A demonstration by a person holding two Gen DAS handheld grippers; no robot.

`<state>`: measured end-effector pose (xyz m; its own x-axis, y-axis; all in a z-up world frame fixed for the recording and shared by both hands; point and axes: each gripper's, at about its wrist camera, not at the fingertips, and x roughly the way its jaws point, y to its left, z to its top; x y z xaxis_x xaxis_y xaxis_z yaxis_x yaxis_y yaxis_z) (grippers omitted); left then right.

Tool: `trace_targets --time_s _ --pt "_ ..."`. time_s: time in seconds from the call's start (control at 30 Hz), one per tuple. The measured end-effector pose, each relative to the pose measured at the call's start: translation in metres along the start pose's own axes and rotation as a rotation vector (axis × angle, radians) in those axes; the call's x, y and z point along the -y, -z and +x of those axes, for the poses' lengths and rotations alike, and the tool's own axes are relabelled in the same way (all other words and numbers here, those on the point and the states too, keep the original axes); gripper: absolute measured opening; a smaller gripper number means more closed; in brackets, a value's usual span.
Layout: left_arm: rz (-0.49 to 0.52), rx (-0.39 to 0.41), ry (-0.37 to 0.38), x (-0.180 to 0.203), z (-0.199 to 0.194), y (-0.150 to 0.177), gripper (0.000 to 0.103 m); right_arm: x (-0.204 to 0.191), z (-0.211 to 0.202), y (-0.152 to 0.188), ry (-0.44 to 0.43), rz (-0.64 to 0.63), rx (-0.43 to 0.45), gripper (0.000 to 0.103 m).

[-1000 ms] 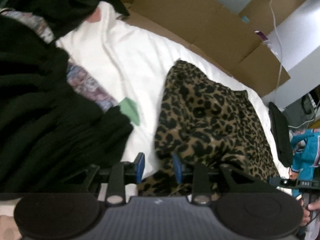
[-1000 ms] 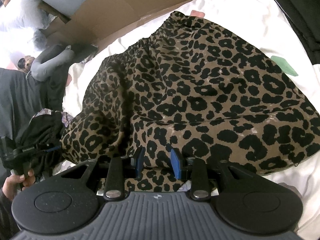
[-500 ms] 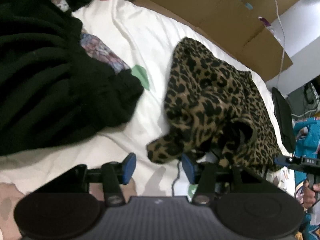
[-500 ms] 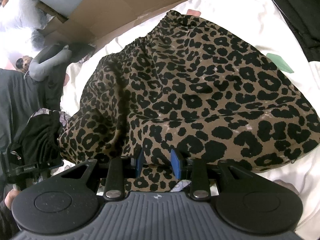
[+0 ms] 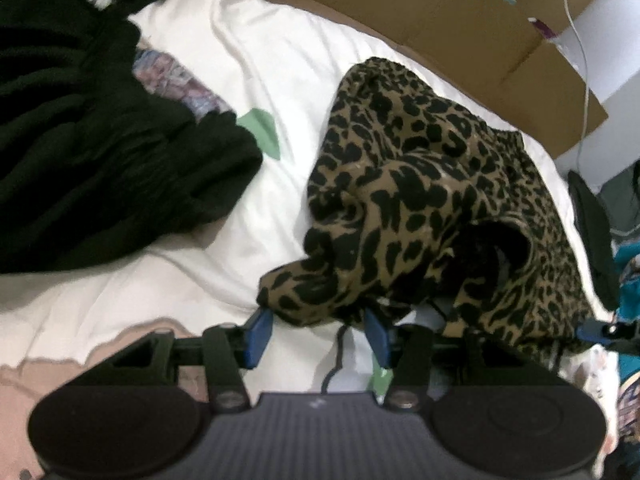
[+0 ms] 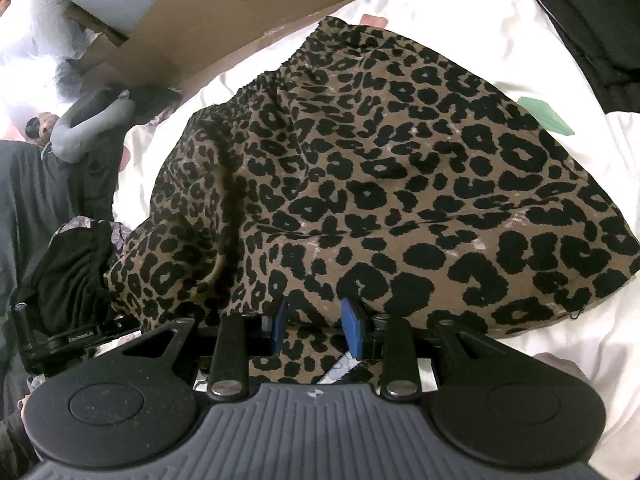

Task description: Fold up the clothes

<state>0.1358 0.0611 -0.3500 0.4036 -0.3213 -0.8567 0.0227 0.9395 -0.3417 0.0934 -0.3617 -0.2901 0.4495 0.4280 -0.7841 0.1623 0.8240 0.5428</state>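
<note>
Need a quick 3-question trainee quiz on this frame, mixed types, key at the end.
1. True or false: the left gripper has its fingers spread apart.
2. What sits between the right gripper fingers? A) leopard-print garment B) black clothes C) cardboard
3. Fill in: the garment lies on a ____ bedsheet.

Key: 1 true; 2 A; 3 white.

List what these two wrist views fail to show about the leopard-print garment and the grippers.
- Right gripper: cloth lies between its fingers; whether they pinch it cannot be told.
- Leopard-print garment: near hem in the right wrist view is hidden behind the gripper body; its type is unclear.
- Left gripper: jaws apart, a bunched corner at their tips; contact is blurred.
- Black clothes, left wrist view: cut off by the frame edge.
</note>
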Motion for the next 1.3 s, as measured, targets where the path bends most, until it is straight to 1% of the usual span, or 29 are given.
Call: trace_targets --time_s 0.27,0.4,0.63,0.73,0.8,0.93,0.97,1.0,1.07,1.17,1.3 --pt "0.066 0.034 -0.07 0.011 -0.007 0.002 0.054 0.0 -0.001 -0.001 -0.002 -0.002 0.005 0.032" --pt "0.101 0.057 -0.066 0.019 -0.007 0.0 0.054 0.001 0.001 -0.001 0.002 -0.002 0.003 0.032" --pt "0.077 0.065 -0.039 0.028 0.005 -0.005 0.054 -0.001 0.001 0.001 0.002 -0.008 -0.002 0.032" --pt "0.087 0.072 -0.031 0.029 0.006 -0.003 0.054 0.001 0.002 0.001 0.005 -0.004 -0.004 0.032" --pt "0.08 0.071 -0.027 0.027 0.006 -0.001 0.05 0.001 0.002 0.001 0.005 -0.005 -0.003 0.032" --pt "0.055 0.066 -0.019 0.018 0.006 0.002 0.03 0.0 0.002 0.001 0.004 -0.009 -0.002 0.032" --pt "0.052 0.068 -0.015 0.016 0.006 0.002 0.026 0.0 0.002 0.001 0.005 -0.009 -0.004 0.032" --pt "0.052 0.068 -0.009 0.015 0.006 0.002 0.026 0.0 0.003 0.001 0.007 -0.01 -0.005 0.032" --pt "0.054 0.069 0.008 0.014 0.005 0.002 0.017 -0.002 0.002 0.002 0.002 -0.014 -0.006 0.032" --pt "0.068 0.065 0.03 0.014 0.0 0.0 0.011 -0.005 0.002 0.004 -0.006 -0.019 -0.008 0.032" --pt "0.102 0.049 0.051 0.014 -0.011 -0.004 0.01 -0.009 0.002 0.006 -0.016 -0.025 -0.01 0.032"
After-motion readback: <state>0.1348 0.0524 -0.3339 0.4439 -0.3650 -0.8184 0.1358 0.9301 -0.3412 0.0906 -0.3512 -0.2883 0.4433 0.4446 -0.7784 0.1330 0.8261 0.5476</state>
